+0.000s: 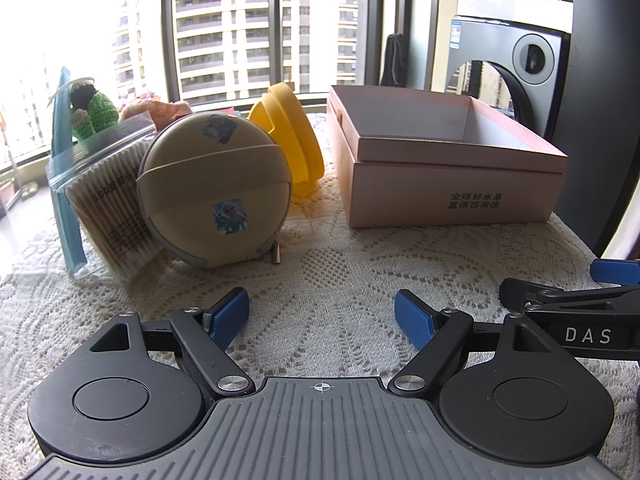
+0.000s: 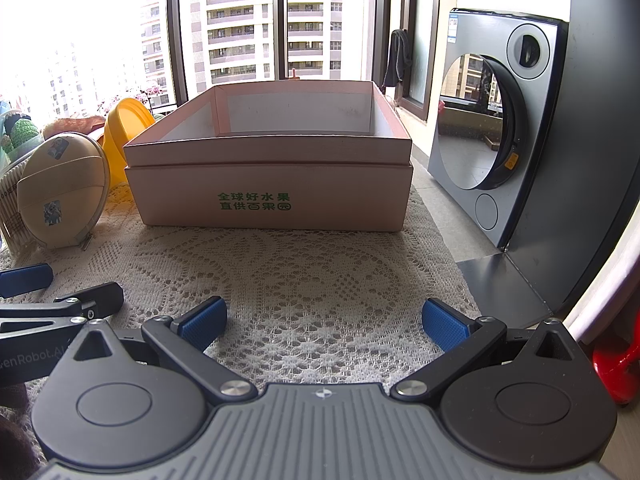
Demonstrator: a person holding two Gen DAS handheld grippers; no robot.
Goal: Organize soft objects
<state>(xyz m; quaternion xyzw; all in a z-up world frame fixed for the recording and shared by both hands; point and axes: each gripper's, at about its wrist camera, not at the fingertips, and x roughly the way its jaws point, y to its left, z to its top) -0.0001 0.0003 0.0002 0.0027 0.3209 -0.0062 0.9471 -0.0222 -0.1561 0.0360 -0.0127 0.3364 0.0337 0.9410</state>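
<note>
A green crocheted doll and a pinkish-orange plush sit at the far left behind a round beige pouch with two stickers. The pouch also shows in the right wrist view, with the doll behind it. An open, empty pink box stands at the right, and straight ahead in the right wrist view. My left gripper is open and empty over the lace cloth, short of the pouch. My right gripper is open and empty in front of the box.
A clear tub of cotton swabs with a blue strip leans left of the pouch. A yellow ribbed cup lies behind it. A lace tablecloth covers the table. A washing machine stands right, beyond the table edge. A red object is low right.
</note>
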